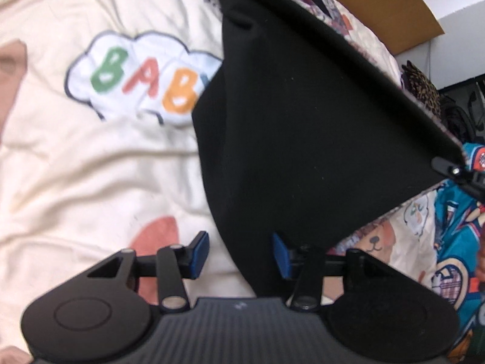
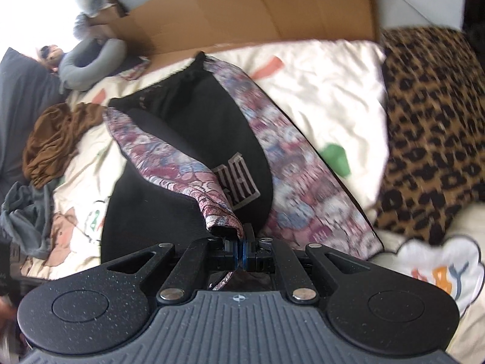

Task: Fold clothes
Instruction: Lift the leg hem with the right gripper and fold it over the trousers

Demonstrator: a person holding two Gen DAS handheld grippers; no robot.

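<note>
A black garment (image 1: 303, 127) with a purple floral-patterned side (image 2: 303, 188) and grey lettering (image 2: 239, 179) lies partly lifted over a cream bed sheet (image 1: 91, 166). My right gripper (image 2: 242, 248) is shut on a floral corner of the garment and holds it raised. In the left wrist view that same gripper (image 1: 445, 165) shows at the right edge, pinching the black corner taut. My left gripper (image 1: 239, 253) is open, its blue pads (image 1: 200, 251) wide apart. The black cloth's lower edge runs between the fingers, unclamped.
The sheet carries a "BABY" cloud print (image 1: 145, 79). A cardboard sheet (image 2: 242, 9) stands at the back. A leopard-print cloth (image 2: 430, 127) lies at right; a brown garment (image 2: 54, 139), a grey garment (image 2: 27, 212) and a grey neck pillow (image 2: 91, 60) at left. A teal printed cloth (image 1: 454, 242) lies right.
</note>
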